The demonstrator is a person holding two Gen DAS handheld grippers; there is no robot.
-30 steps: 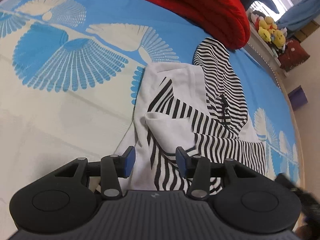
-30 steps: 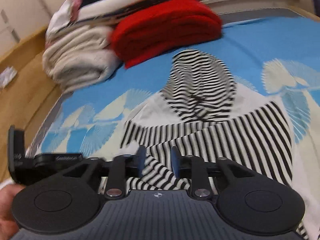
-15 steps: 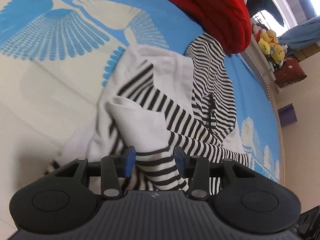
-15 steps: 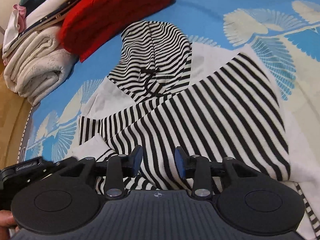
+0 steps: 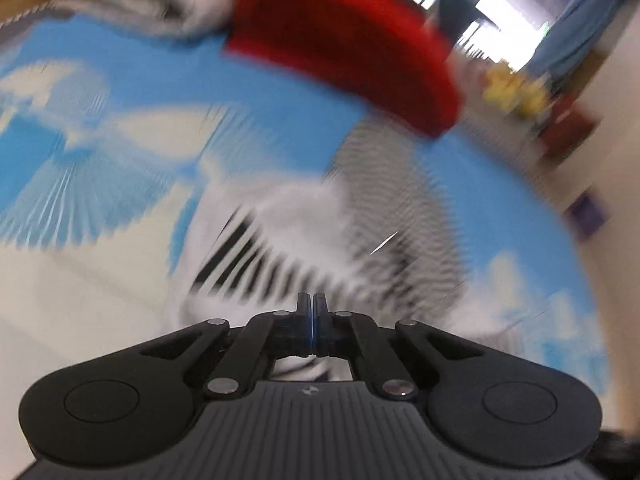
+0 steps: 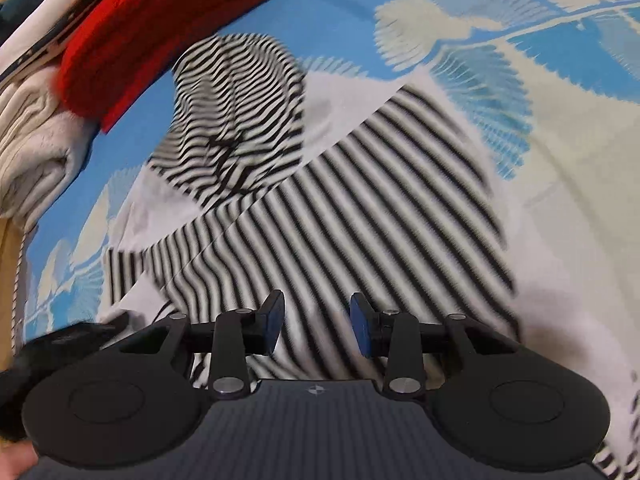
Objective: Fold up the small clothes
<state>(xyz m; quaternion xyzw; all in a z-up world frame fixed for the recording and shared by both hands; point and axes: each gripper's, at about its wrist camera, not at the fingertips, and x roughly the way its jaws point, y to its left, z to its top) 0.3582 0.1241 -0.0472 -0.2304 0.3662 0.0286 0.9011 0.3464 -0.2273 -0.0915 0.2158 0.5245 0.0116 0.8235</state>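
Observation:
A small black-and-white striped hooded garment (image 6: 328,200) lies on the blue and white bedsheet (image 6: 520,100), hood toward the red pile. My right gripper (image 6: 316,320) is open just above the striped body panel, nothing between its pads. In the blurred left wrist view my left gripper (image 5: 311,312) has its jaws pressed together over the near edge of the garment (image 5: 280,256). Striped cloth shows just under the jaws; the blur hides whether cloth is pinched.
A folded red knit (image 6: 160,28) and a stack of cream and white folded clothes (image 6: 32,136) sit at the far edge of the bed. Yellow toys (image 5: 512,92) and a window lie beyond. The other gripper's black body (image 6: 60,344) is at lower left.
My left gripper has closed from open at the garment's near edge, and its view now swings fast. My right gripper moved closer over the striped panel and stayed open.

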